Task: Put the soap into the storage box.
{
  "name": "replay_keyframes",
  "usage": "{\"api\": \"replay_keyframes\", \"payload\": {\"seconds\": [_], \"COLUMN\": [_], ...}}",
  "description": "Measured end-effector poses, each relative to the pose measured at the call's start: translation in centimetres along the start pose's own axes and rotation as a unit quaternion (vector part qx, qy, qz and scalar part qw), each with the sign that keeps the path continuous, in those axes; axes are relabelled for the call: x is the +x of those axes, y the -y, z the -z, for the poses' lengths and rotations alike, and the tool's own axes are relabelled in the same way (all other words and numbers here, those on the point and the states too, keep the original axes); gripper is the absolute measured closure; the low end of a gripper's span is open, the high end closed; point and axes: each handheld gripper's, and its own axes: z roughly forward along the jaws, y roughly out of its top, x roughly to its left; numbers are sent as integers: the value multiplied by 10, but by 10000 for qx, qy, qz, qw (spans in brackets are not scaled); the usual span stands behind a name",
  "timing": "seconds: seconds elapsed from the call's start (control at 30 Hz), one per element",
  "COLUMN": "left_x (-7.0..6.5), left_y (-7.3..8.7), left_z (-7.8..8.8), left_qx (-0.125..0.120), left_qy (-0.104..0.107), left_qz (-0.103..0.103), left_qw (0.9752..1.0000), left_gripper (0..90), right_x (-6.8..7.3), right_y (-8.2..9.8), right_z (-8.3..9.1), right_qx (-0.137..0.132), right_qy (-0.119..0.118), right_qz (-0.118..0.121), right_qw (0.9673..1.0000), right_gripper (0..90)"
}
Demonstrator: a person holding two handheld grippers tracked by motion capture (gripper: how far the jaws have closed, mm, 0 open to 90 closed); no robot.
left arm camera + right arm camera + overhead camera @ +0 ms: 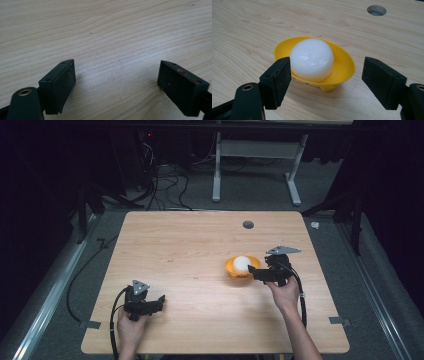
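Only one white ball (312, 59) in one yellow bowl (342, 67); both grippers, left (117, 82) and right (325, 80), gape wide, holding nothing

Table (200, 250): light wood-grain top, rectangular with rounded corners, centre of the high view. Round grey cable hole (248, 225) in the top towards 1 o'clock.

Floor (350, 245): grey carpet on all sides of the table.

Second table frame (255, 155): white metal legs and feet, at 12 o'clock beyond the wooden top.

Cables (165, 185): black tangle on the carpet at 11 o'clock, beside dark equipment carrying a small red light (148, 135).

Rails (45, 290): pale metal strips run along the floor at 9 o'clock and 3 o'clock.

Tape pieces (340, 321): grey, by the near corners.

Surroundings: dark, unlit at 9 and 3 o'clock.
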Motion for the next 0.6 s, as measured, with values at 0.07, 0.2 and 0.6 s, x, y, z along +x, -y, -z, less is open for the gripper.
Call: {"api": "replay_keyframes", "payload": {"seconds": [0.07,0.2,0.6], "left_x": [0,0,0], "left_y": [0,0,0], "left_z": [0,0,0], "left_qx": [-1,-7,-8], "left_qy": [0,-1,-2], "left_qz": [0,-1,1], "left_qw": [10000,10000,10000], "left_gripper": [156,156,155], "right_x": [0,0,-3], "right_y": [0,2,15], "right_z": [2,5,10], "right_qx": [-22,-68,-101], "right_qy": [13,24,37], "right_qz": [5,-23,-136], "right_qw": [10000,10000,9998], "right_gripper": [243,245,248]}}
